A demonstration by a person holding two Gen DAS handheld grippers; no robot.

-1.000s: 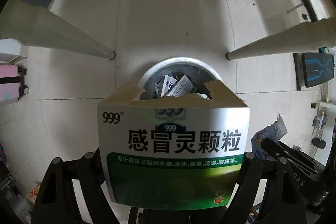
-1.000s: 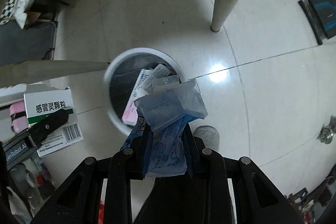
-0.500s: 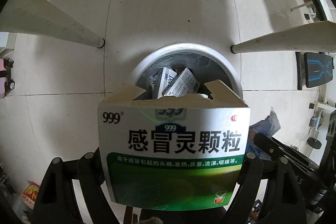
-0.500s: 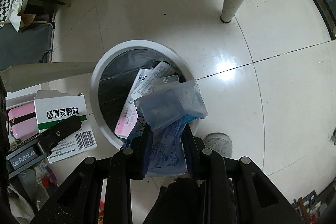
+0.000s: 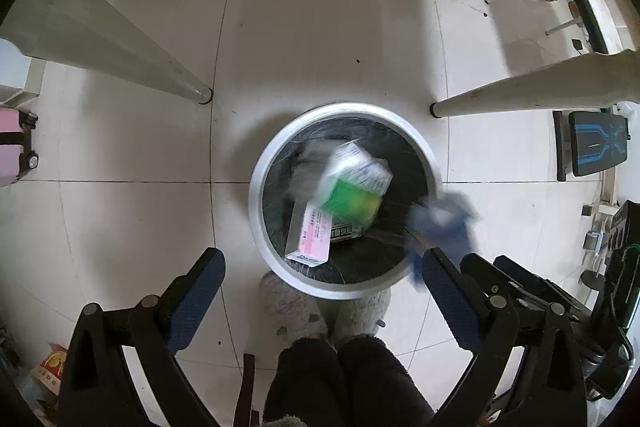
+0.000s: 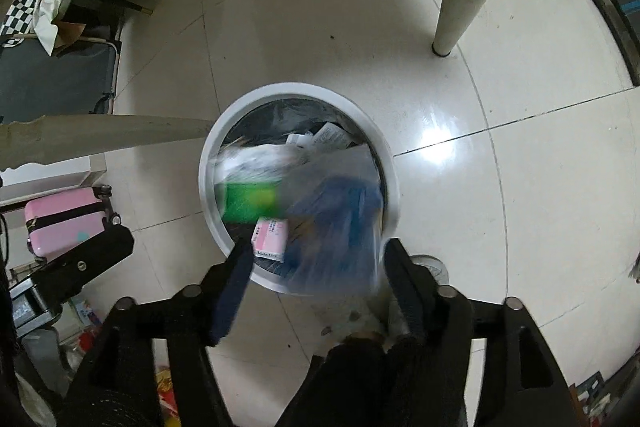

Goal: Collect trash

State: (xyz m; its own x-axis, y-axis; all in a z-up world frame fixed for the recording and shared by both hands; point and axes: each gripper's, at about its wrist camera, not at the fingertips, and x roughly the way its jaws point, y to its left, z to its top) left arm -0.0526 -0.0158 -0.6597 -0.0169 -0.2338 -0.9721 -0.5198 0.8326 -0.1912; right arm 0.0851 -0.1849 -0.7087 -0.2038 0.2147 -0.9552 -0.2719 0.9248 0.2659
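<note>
A round white bin (image 5: 256, 195) with a black liner stands on the tiled floor right below both grippers. My left gripper (image 5: 322, 263) is open, its jaws still opening with nothing between them. The green and white medicine box (image 5: 354, 191) is a blur as it falls into the bin, above a pink box (image 5: 310, 239). My right gripper (image 6: 319, 253) is open too and still widening. The blue and clear plastic wrappers (image 6: 336, 227) are blurred, dropping between its fingers over the bin's (image 6: 304, 89) near rim.
Two pale table legs (image 5: 120, 43) (image 5: 520, 95) slant down on either side of the bin. A person's dark trouser legs and grey slippers (image 5: 292, 307) touch the bin's near side. A pink suitcase (image 6: 64, 223) stands at the left, with clutter beyond.
Both grippers went from shut to open. The medicine box left the left gripper and fell into the bin. The plastic wrappers slipped free of the right gripper's fingers.
</note>
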